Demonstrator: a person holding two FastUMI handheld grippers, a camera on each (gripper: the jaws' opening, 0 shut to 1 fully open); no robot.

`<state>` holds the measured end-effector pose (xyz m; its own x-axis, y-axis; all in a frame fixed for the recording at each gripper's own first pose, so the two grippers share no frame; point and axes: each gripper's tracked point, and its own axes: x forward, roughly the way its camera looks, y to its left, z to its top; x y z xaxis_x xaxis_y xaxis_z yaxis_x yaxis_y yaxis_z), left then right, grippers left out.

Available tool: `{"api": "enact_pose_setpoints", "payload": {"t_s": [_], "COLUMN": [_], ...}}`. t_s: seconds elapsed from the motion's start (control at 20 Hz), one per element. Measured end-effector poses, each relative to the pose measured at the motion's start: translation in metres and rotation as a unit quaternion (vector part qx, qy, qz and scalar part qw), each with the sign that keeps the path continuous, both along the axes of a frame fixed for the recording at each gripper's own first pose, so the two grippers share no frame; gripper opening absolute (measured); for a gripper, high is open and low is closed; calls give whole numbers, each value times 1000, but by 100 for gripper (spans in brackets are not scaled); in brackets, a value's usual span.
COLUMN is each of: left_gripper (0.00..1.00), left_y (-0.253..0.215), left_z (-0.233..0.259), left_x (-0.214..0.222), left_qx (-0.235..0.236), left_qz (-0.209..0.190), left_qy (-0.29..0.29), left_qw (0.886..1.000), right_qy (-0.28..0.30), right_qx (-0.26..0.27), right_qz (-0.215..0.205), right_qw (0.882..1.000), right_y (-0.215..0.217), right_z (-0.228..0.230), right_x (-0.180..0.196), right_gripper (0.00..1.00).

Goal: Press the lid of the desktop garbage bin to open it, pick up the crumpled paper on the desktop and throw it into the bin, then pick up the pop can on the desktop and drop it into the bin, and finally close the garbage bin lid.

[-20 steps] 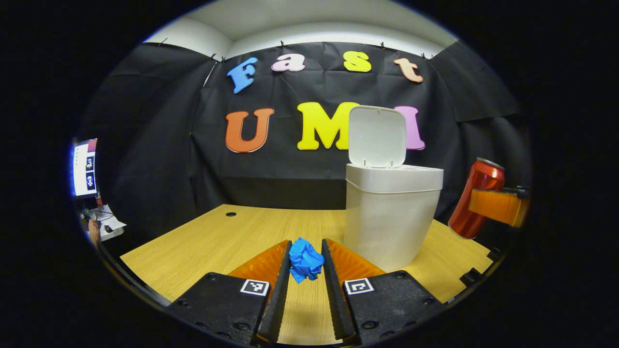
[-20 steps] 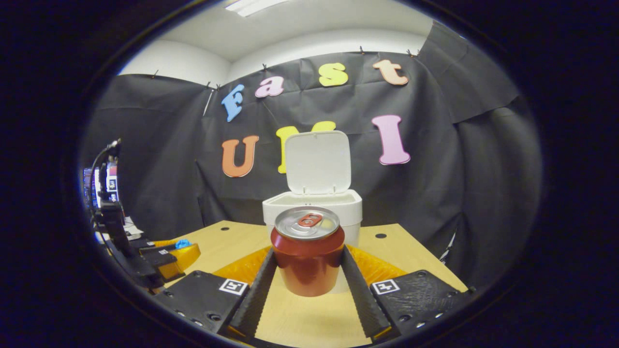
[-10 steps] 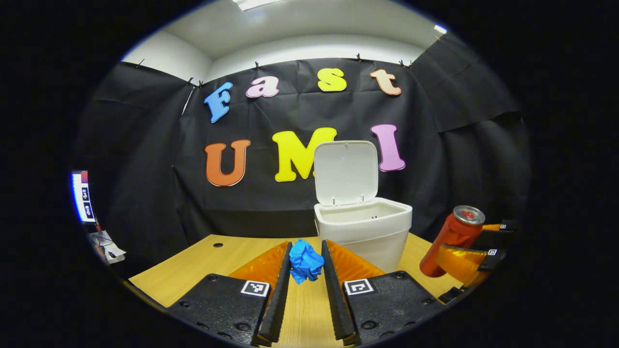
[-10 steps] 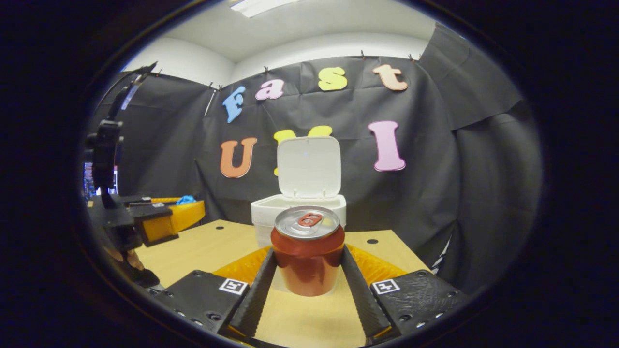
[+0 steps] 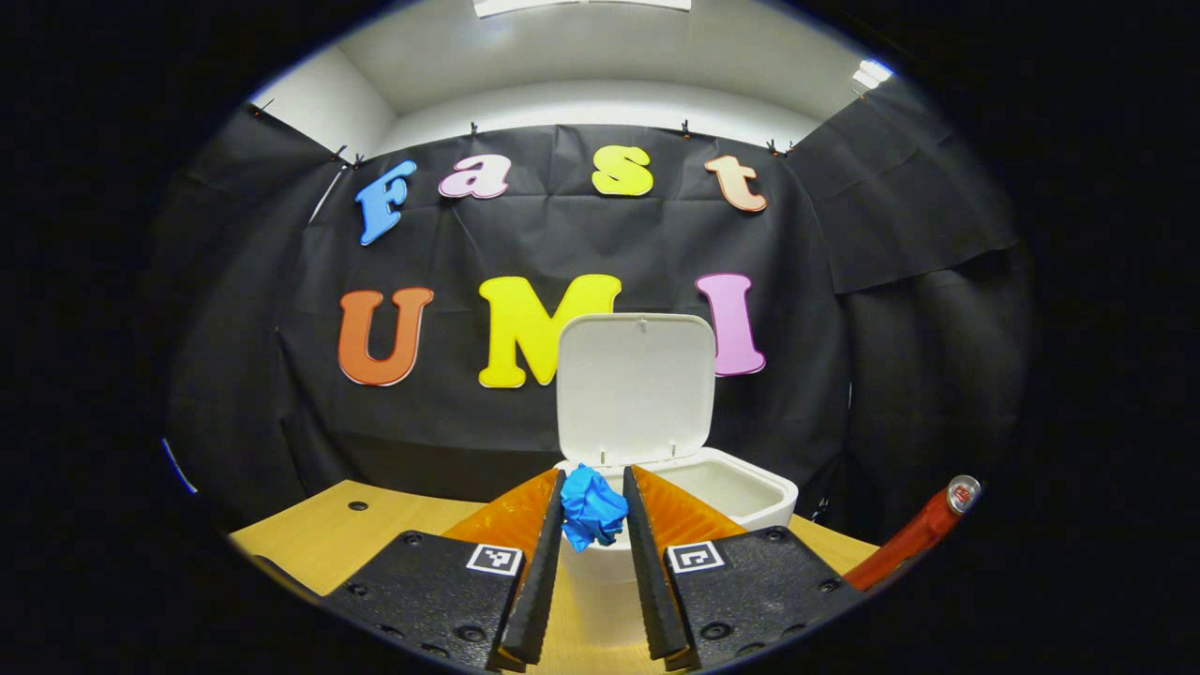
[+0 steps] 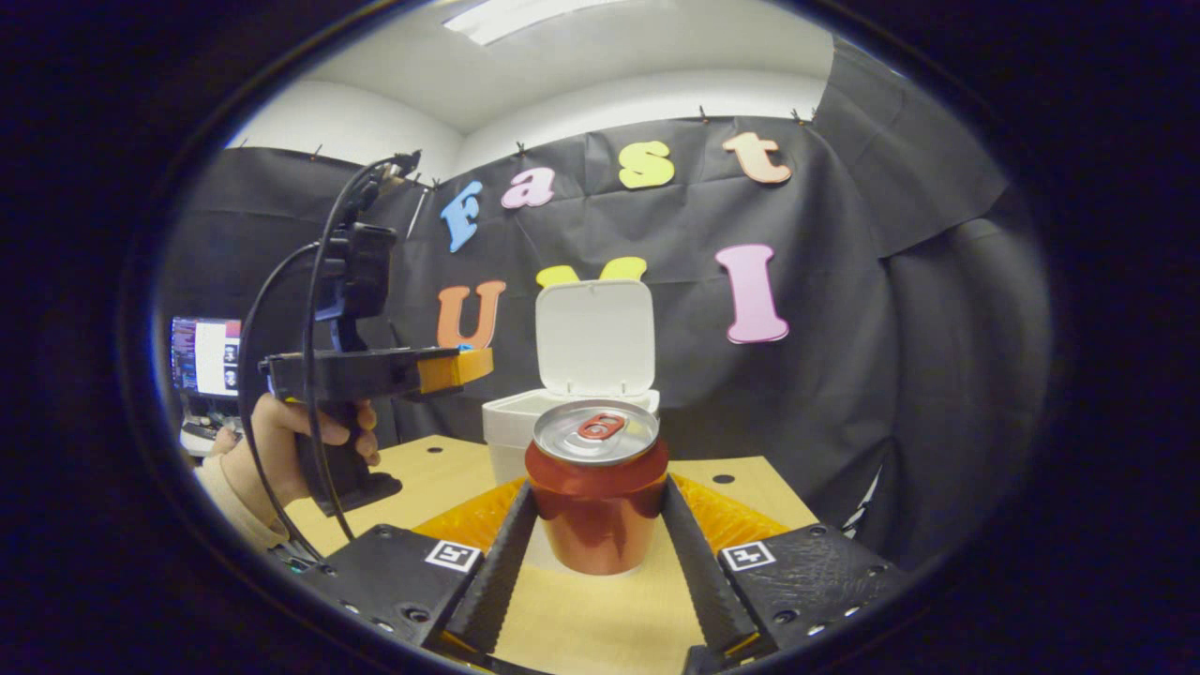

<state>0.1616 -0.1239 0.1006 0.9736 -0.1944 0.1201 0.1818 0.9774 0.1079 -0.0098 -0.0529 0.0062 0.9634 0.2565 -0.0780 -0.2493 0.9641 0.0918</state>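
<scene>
The white bin (image 5: 741, 492) stands on the wooden desk with its lid (image 5: 636, 389) swung upright. My left gripper (image 5: 592, 511) is shut on the blue crumpled paper (image 5: 591, 509), held above the bin's near rim. In the right gripper view, my right gripper (image 6: 597, 511) is shut on the red pop can (image 6: 597, 492), upright, with the bin (image 6: 511, 427) and its raised lid (image 6: 593, 337) behind it. The left gripper (image 6: 464, 366) hangs high at the left there, just left of the bin. The can (image 5: 914, 534) also shows at the lower right of the left gripper view.
The wooden desk (image 6: 741, 483) has small round holes (image 6: 722, 478) near its back edge. Black cloth closes the booth behind the bin. A person's hand (image 6: 281, 445) grips the left gripper's handle, with cables looping above. A lit monitor (image 6: 206, 356) sits at the far left.
My left gripper rose and moved right toward the bin with the paper, now above its near rim. The right gripper keeps the can held, nearly still.
</scene>
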Motion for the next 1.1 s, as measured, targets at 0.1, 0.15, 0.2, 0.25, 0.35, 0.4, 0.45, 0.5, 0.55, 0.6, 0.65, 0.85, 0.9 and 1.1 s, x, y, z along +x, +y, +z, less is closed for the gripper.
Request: {"api": "enact_pose_setpoints", "payload": {"t_s": [0.1, 0.15, 0.2, 0.25, 0.35, 0.4, 0.45, 0.5, 0.55, 0.6, 0.65, 0.85, 0.9, 1.1], "left_gripper": [42, 42, 42, 42, 42, 42, 42, 42, 42, 42, 42, 42, 42, 52], "left_y": [-12, -16, -17, -20, -30, -32, -35, -37, -39, -42, -48, -69, -73, -93], "left_z": [-1, -2, -3, -4, -4, -5, -7, -10, -12, -10, -10, -19, -20, -28], "left_x": [23, 35, 46, 55, 68, 74, 79, 82, 83, 84, 84, 85, 85, 79], "left_qx": [19, 26, 29, 31, 20, 9, -2, -10, -13, -19, -23, -8, -4, 16], "left_qz": [-13, -9, -3, -2, -1, 2, 5, 9, 12, 12, 6, -4, -7, -23], "left_qy": [1, 2, 7, 14, 22, 29, 38, 48, 55, 54, 53, 63, 64, 65], "left_qw": [1000, 1000, 1000, 999, 1000, 1000, 999, 999, 998, 998, 998, 998, 998, 997], "right_qy": [-4, -5, -7, -10, -13, -12, -11, -10, -9, -11, -14, -15, -15, -13], "right_qx": [2, 2, 0, -1, 0, 3, 5, 6, 8, 9, 11, 14, 15, 12], "right_qz": [5, 6, 8, 7, -1, -7, -13, -19, -24, -27, -28, -35, -41, -57], "right_qw": [1000, 1000, 1000, 1000, 1000, 1000, 1000, 1000, 1000, 1000, 999, 999, 999, 998], "right_y": [2, 1, 0, -2, -9, -14, -18, -21, -25, -28, -29, -39, -42, -54], "right_z": [1, 1, 1, 2, 4, 5, 4, 4, 3, 4, 5, 4, 4, 1], "right_x": [0, -1, -1, -2, 0, 2, 3, 4, 4, 4, 4, 8, 10, 14], "right_gripper": [78, 78, 78, 78, 78, 78, 78, 78, 78, 78, 78, 78, 78, 78]}}
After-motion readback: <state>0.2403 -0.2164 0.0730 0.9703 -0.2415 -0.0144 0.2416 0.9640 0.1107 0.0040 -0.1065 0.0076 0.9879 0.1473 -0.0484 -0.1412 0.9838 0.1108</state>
